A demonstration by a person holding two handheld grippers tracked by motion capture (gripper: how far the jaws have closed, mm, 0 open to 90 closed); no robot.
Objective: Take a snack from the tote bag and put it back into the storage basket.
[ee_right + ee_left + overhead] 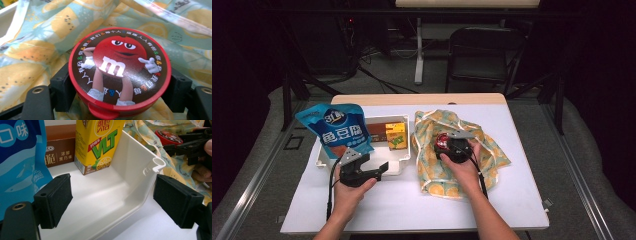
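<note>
Now, right gripper [120, 95] clenched on red candy tub [120, 72] over cloth [32, 52], left gripper [112, 202] released, astride white tray [140, 170] corner edge, free table [412, 205] in front.

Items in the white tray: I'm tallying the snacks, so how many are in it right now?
3: blue snack bag at its left, brown box at the back, yellow VLT carton right of that. The bag may hide more.

Blue snack bag [339, 131], brown box [376, 133] & yellow carton [396, 136] in tray.
</note>
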